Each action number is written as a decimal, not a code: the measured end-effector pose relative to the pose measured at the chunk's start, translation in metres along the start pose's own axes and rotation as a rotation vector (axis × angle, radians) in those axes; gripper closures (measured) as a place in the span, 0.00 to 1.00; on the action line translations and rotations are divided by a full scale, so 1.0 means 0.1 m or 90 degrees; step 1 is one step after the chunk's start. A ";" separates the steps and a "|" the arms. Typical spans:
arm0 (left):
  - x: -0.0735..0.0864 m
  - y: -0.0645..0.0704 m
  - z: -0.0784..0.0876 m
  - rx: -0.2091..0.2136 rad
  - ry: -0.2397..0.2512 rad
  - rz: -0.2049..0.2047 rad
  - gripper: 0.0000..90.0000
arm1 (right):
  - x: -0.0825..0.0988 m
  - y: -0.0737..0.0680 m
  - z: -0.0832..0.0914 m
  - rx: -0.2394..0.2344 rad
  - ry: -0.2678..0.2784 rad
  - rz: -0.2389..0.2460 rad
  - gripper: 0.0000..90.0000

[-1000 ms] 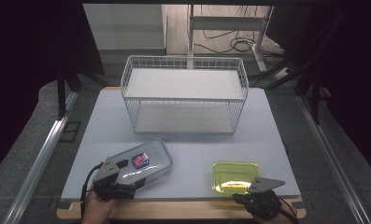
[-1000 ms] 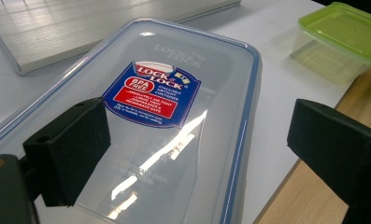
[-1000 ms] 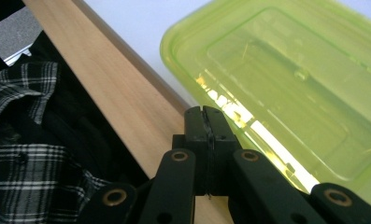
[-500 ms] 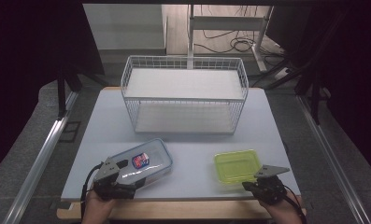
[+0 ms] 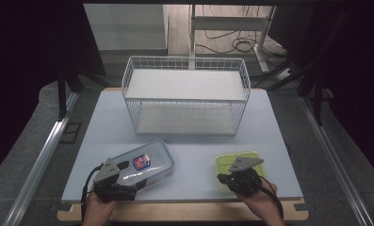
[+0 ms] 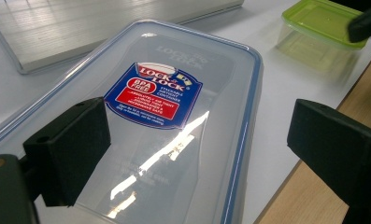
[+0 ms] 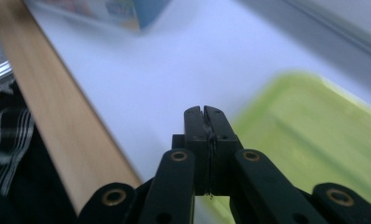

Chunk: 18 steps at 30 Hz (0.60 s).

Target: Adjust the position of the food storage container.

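A clear container with a blue-rimmed lid and a red-and-blue label [image 5: 144,162] [image 6: 164,93] lies at the table's front left. My left gripper [image 5: 127,180] [image 6: 192,154] is open: one jaw hangs over the lid, the other stands off its right side, and neither presses on it. A green-lidded container [image 5: 231,160] [image 7: 314,140] [image 6: 321,23] sits at the front right. My right gripper [image 5: 222,179] [image 7: 205,112] is shut with nothing in it. It hovers at the green container's near-left corner, pointing left along the table.
A white wire basket [image 5: 187,96] stands at the back middle of the grey table [image 5: 194,146]. The wooden front edge [image 5: 184,212] [image 7: 57,116] runs just under both hands. The right gripper's black tip [image 6: 365,23] shows far off in the left gripper view.
My right gripper has slid left along the front edge and now covers the near side of the green container. The left gripper and the clear container have not moved.
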State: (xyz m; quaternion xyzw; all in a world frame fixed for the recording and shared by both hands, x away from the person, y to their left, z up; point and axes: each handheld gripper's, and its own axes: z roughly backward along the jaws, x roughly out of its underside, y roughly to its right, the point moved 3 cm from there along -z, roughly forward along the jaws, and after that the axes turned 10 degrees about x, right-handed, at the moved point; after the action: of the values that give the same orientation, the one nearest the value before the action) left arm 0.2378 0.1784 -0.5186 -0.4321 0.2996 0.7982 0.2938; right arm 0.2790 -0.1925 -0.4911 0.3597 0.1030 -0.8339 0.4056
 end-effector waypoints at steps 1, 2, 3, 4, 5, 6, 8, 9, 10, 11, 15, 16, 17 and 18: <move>0.00 0.00 0.00 0.000 -0.001 0.001 0.07 | -0.06 -0.01 -0.06 -0.005 0.003 0.002 0.99; 0.00 -0.01 0.00 0.000 -0.002 0.002 0.07 | -0.10 -0.03 -0.12 -0.009 0.002 0.004 0.99; 0.00 0.00 0.00 0.000 -0.002 0.002 0.07 | -0.14 -0.04 -0.19 -0.010 -0.003 0.007 0.99; 0.00 0.00 0.00 -0.002 -0.003 0.000 0.07 | -0.17 -0.05 -0.25 -0.008 -0.012 0.013 0.99; 0.00 0.00 0.01 -0.004 -0.003 -0.001 0.07 | -0.19 -0.05 -0.32 -0.001 -0.026 0.021 0.99; 0.00 0.00 0.01 -0.004 -0.004 -0.002 0.07 | -0.19 -0.05 -0.37 0.012 -0.040 0.027 0.99; 0.00 0.00 0.01 -0.003 -0.003 -0.001 0.07 | -0.16 0.00 -0.42 0.018 -0.048 0.021 0.99; 0.00 -0.01 0.01 -0.004 -0.004 0.000 0.07 | -0.15 0.03 -0.42 0.014 -0.048 0.009 0.99; 0.00 -0.01 0.01 -0.004 -0.003 0.001 0.07 | -0.14 0.06 -0.41 0.024 -0.048 0.008 0.99; 0.00 -0.01 0.02 -0.003 -0.003 0.001 0.07 | -0.12 0.10 -0.39 0.041 -0.051 0.012 0.99; 0.00 0.00 0.02 -0.003 -0.001 0.006 0.06 | -0.03 0.32 -0.29 0.078 -0.045 -0.024 0.99; 0.00 -0.01 0.02 -0.005 -0.002 0.008 0.06 | -0.01 0.37 -0.27 0.084 -0.047 -0.030 0.99; -0.01 -0.01 0.02 -0.006 -0.003 0.011 0.05 | 0.01 0.41 -0.26 0.088 -0.046 -0.035 0.99; -0.01 -0.01 0.02 -0.008 -0.005 0.014 0.05 | 0.04 0.45 -0.24 0.094 -0.047 -0.041 0.99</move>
State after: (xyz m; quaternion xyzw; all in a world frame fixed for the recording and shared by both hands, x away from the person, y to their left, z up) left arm 0.2379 0.1801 -0.5174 -0.4273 0.2985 0.8049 0.2836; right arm 0.3239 -0.2128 -0.5055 0.3539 0.0378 -0.8647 0.3545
